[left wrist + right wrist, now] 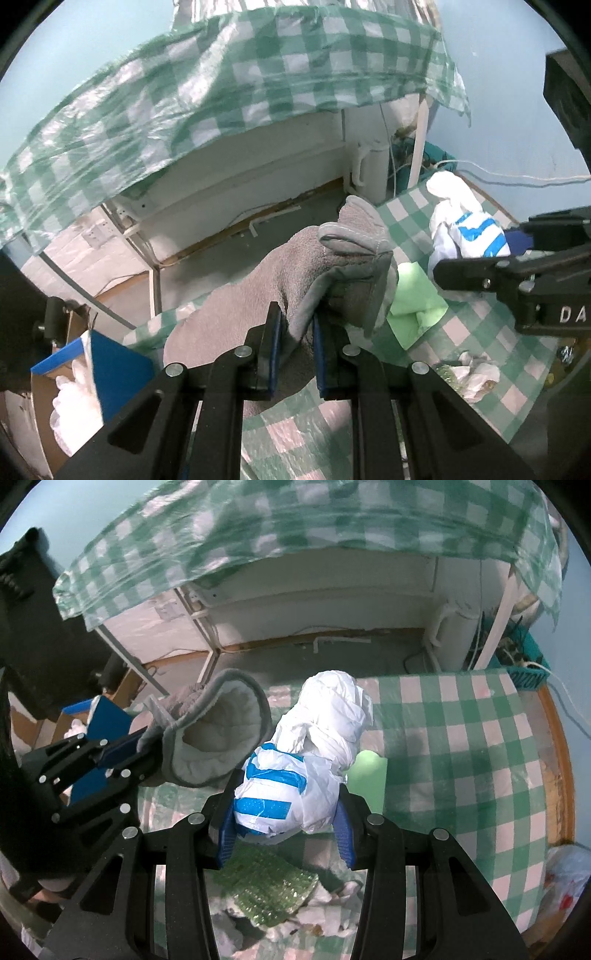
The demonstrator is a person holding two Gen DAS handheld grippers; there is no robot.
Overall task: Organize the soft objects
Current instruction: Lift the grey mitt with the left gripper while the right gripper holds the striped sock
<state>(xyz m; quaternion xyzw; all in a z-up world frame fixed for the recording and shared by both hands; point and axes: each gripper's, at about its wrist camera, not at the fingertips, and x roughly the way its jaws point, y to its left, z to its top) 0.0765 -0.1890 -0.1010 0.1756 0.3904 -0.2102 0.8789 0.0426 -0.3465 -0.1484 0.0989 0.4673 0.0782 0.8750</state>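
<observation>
The left gripper pinches a bound edge of the grey fleece slipper between its blue pads; the plush, quilted slipper is lifted above the checked tablecloth. The right gripper clamps a crinkly white plastic bundle banded with blue tape, raised over the same cloth. Slipper and bundle sit just beside each other. A smooth green sheet lies flat beneath them. A knobbly green sponge-like pad rests nearer, among crumpled white scraps. The cloth's right half lies bare up to its edge.
</observation>
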